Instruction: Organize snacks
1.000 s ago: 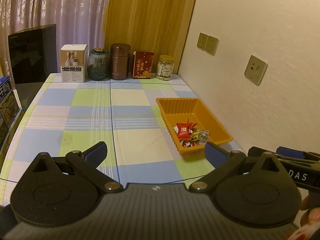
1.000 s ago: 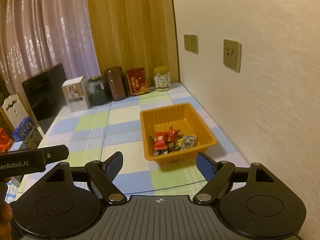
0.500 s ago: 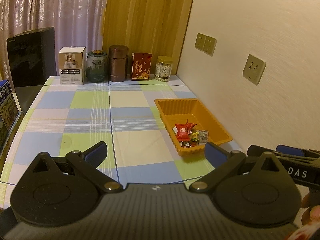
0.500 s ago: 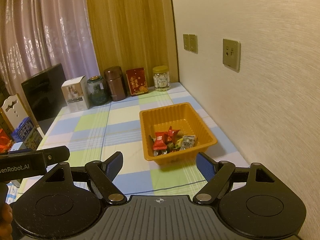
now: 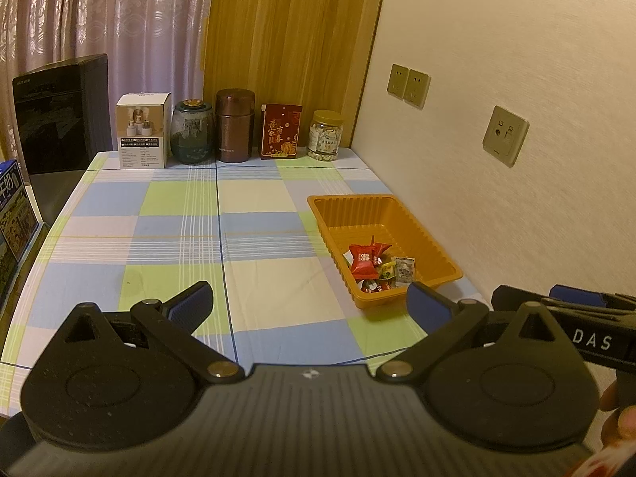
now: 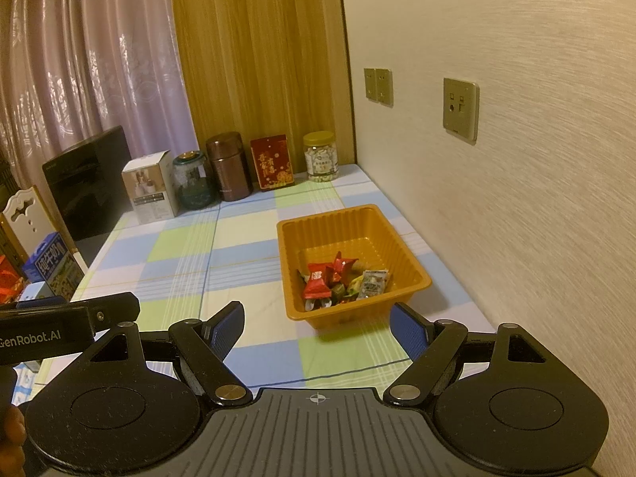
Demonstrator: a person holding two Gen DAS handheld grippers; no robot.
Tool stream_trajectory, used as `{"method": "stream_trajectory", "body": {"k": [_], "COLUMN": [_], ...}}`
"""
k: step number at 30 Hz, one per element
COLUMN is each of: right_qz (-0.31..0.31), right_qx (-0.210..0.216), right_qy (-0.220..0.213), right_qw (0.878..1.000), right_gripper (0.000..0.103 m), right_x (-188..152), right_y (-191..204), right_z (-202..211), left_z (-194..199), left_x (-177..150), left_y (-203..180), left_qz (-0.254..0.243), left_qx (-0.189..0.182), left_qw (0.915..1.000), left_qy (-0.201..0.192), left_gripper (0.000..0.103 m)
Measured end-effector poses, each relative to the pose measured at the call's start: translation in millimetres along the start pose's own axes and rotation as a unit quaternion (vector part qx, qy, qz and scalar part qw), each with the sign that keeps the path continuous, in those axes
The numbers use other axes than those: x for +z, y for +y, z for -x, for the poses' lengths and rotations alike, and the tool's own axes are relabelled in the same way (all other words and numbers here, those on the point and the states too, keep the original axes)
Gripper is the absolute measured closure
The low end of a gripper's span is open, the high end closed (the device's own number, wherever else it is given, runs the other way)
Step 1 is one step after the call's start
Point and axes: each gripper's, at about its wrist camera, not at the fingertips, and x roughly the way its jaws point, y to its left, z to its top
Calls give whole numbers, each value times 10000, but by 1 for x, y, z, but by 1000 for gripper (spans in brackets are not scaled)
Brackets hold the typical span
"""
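An orange plastic tray (image 5: 349, 214) (image 6: 338, 226) sits on the checked tablecloth by the right wall. Several wrapped snacks (image 5: 375, 264) (image 6: 342, 280) lie in its near end, among them a red packet (image 5: 363, 260) (image 6: 316, 282) and a white sachet (image 5: 404, 270) (image 6: 373, 283). My left gripper (image 5: 306, 306) is open and empty, held above the table's near edge, left of the tray. My right gripper (image 6: 316, 328) is open and empty, just short of the tray's near rim. Each gripper's body shows at the edge of the other's view.
Along the back stand a white box (image 5: 142, 135), a glass jar (image 5: 191, 131), a brown canister (image 5: 234, 125), a red box (image 5: 280, 131) and a nut jar (image 5: 326, 135). A black appliance (image 5: 59, 115) stands back left. A milk carton (image 6: 49, 266) is off the left edge.
Both grippers have drawn back and risen slightly; the tray looks a little farther. Both stay open and empty. Nothing on the table has moved.
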Motion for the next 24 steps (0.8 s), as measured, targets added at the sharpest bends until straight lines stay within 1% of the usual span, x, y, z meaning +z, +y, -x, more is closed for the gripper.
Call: {"method": "stream_trajectory", "body": {"k": [24], "right_qz": [2], "right_qx": [-10], "right_qy": [-1], "right_qw": [10000], "right_gripper": [23], "right_x": [-1], "right_y": [-1], "right_z": [0], "left_z": [0], "left_x": [-3], "left_y": [0], "left_qz": [48], "left_qx": [-69], "left_qw": [10000], "left_qy": [11], "left_gripper": [0]}}
